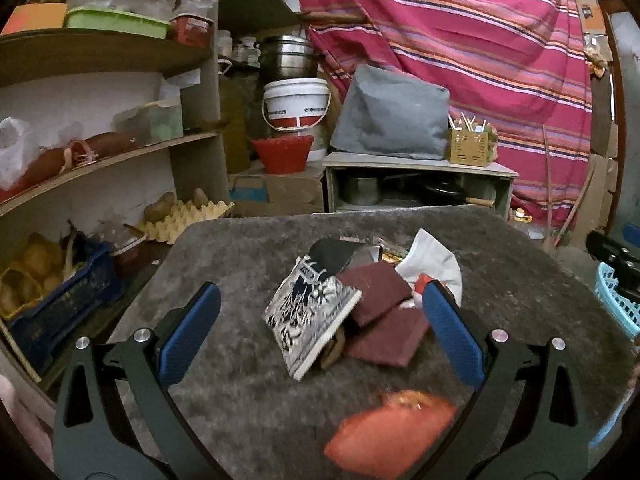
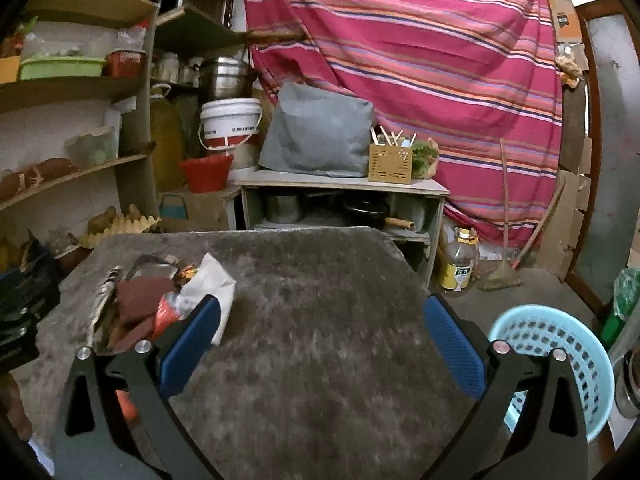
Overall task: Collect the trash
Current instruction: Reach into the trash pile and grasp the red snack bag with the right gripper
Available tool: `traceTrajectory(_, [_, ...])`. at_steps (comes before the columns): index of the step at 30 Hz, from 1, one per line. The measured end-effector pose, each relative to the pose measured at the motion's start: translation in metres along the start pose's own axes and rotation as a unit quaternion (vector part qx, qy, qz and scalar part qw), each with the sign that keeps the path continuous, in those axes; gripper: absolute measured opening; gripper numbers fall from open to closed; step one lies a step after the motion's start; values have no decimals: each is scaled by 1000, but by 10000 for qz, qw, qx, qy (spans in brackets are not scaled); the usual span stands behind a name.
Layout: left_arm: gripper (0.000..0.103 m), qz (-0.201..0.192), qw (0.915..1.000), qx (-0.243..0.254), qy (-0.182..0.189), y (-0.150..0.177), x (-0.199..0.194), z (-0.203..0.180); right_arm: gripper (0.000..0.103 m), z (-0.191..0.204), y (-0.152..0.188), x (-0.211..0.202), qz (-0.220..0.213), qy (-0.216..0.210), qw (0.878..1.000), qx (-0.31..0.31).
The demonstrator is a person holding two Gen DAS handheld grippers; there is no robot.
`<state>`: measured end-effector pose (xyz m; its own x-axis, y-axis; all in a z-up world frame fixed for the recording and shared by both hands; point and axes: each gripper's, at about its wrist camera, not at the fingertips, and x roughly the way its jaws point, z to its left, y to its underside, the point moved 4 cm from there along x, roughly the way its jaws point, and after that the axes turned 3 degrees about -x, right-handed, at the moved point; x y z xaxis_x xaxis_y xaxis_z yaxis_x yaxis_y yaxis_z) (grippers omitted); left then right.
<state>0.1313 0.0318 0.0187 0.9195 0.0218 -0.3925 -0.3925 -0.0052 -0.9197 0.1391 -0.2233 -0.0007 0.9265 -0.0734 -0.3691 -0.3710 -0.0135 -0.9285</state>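
Observation:
A pile of trash lies on the grey fuzzy table (image 1: 248,272): a black-and-white patterned pack (image 1: 310,312), maroon wrappers (image 1: 380,300), white crumpled paper (image 1: 432,260) and an orange-red wrapper (image 1: 390,432) nearer me. My left gripper (image 1: 320,336) is open, its blue pads either side of the pile, holding nothing. In the right wrist view the same pile (image 2: 152,304) sits at the table's left. My right gripper (image 2: 320,344) is open over bare table (image 2: 320,300), its left pad beside the white paper (image 2: 212,288). A light blue basket (image 2: 556,360) stands off the table's right edge.
Wooden shelves (image 1: 100,160) with boxes, an egg tray (image 1: 188,216) and a blue crate (image 1: 60,304) stand at the left. Behind the table are a low cabinet (image 1: 416,176), a white bucket (image 1: 296,104) and a striped curtain (image 1: 460,40). A bottle (image 2: 458,260) stands on the floor.

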Motion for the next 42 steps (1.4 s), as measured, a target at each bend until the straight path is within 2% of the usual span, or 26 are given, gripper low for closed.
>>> traceTrajectory(3, [98,277,9995,176,-18,5,26,2,99,0,8,22,91,-237,9995,186])
traceTrajectory(4, [98,342,9992,207,-46,10,32,3,99,0,14,26,90,-212,9995,204])
traceTrajectory(7, [97,566,9983,123,-75,24,46,10,99,5,26,43,690,12,9976,-102])
traceTrajectory(9, [93,676,9976,148,-53,26,52,10,99,4,28,46,740,126,9972,-31])
traceTrajectory(13, [87,642,9973,310,-153,23,57,7,99,9,30,55,922,19,9957,61])
traceTrajectory(16, [73,709,9968,376,-68,23,64,5,99,18,27,62,931,165,9954,-137])
traceTrajectory(19, [55,842,9959,333,43,26,73,8,99,27,27,65,977,199,9947,-250])
traceTrajectory(21, [37,880,9955,339,60,29,76,11,99,33,30,67,1052,136,9940,-266])
traceTrajectory(26, [20,770,9967,270,34,26,70,23,99,39,30,66,1065,122,9938,-281])
traceTrajectory(30, [9,568,9975,369,-192,22,60,33,99,45,27,63,1001,-11,9949,-128])
traceTrajectory(39, [5,168,9963,272,-797,10,43,67,99,94,22,62,971,-438,9941,-208])
traceTrajectory(42, [5,122,9961,233,-839,9,40,73,99,113,21,65,981,-542,9934,-259])
